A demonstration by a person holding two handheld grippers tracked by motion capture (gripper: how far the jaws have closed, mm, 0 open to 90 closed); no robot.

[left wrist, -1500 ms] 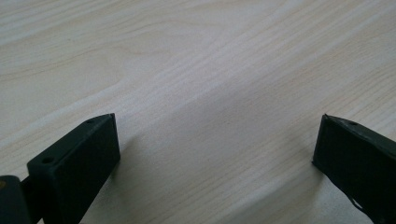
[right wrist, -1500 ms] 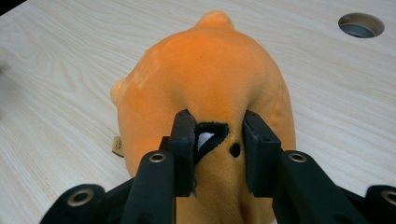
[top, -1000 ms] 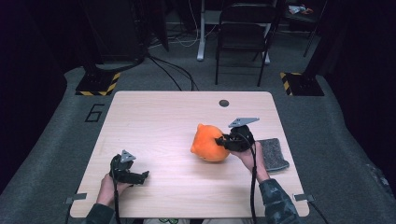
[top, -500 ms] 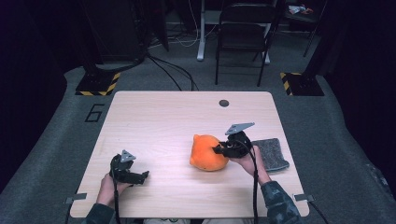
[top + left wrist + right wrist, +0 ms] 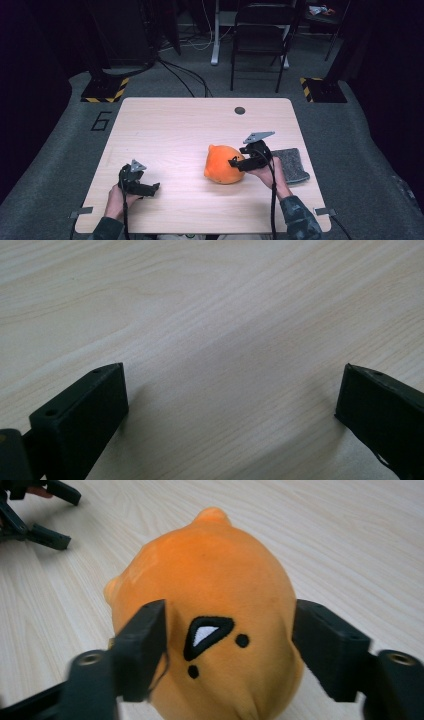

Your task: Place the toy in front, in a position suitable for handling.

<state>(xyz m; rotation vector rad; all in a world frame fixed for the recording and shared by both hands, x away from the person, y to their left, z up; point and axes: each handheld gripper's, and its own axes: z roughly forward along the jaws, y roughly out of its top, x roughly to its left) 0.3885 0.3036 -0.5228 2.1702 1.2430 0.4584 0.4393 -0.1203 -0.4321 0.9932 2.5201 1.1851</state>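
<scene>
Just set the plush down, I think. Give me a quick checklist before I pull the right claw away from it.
1. Round orange plush toy resting on the light wooden table: ok.
2. Right claw jaws just opened, plush between them: ok.
3. Pads clear of the fabric: cannot tell, left pad looks very close.
4. Grey knitted cloth apart from the plush: ok.
5. Left claw open over bare wood: ok.

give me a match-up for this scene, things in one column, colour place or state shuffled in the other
1 plush
2 grey pad
3 left claw
4 round cap

a open, nothing between
b near the table's far edge
c orange
d at its right edge

Pairs: 1-c; 2-d; 3-a; 4-b
</scene>
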